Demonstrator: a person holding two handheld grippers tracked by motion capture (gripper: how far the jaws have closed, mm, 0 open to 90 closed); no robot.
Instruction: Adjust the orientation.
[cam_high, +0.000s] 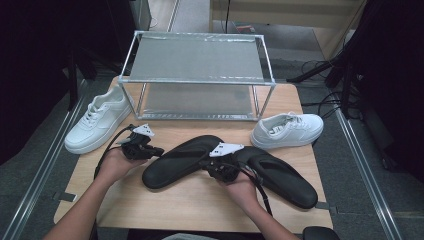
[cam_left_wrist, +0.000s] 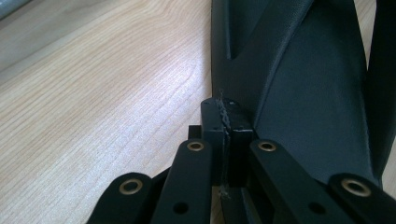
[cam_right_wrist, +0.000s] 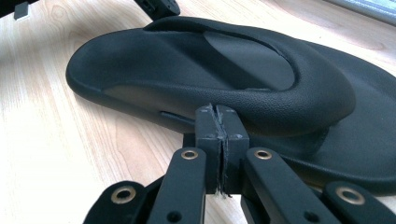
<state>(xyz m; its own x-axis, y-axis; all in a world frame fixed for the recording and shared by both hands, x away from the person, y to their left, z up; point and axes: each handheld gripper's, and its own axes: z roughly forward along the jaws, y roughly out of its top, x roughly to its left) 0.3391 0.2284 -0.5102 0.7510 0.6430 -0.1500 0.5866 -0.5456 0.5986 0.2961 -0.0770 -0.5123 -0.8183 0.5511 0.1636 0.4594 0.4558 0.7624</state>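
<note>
**Ana:** On the pale wooden table (cam_high: 200, 200), what is seen, biggest first?

**Ben:** A clear two-level rack with silver bars (cam_high: 197, 75) is seen at the back. Two big black rubbery flip-flops (cam_high: 180, 160) are laid in the middle, touching, with a white lace-up sneaker (cam_high: 97, 120) far left and another (cam_high: 287, 130) far right.

**Ana:** How should the flip-flops be held?

**Ben:** They are judged light, soft and bendy, not breakable. The thin edge or strap is best pinched.

**Ana:** And the tongs?

**Ben:** The left gripper (cam_left_wrist: 227, 126) and right gripper (cam_right_wrist: 221, 122) are squeezed shut, nothing between them, each just beside a flip-flop edge.

**Ana:** Any words?

**Ben:** None can be read.
</note>
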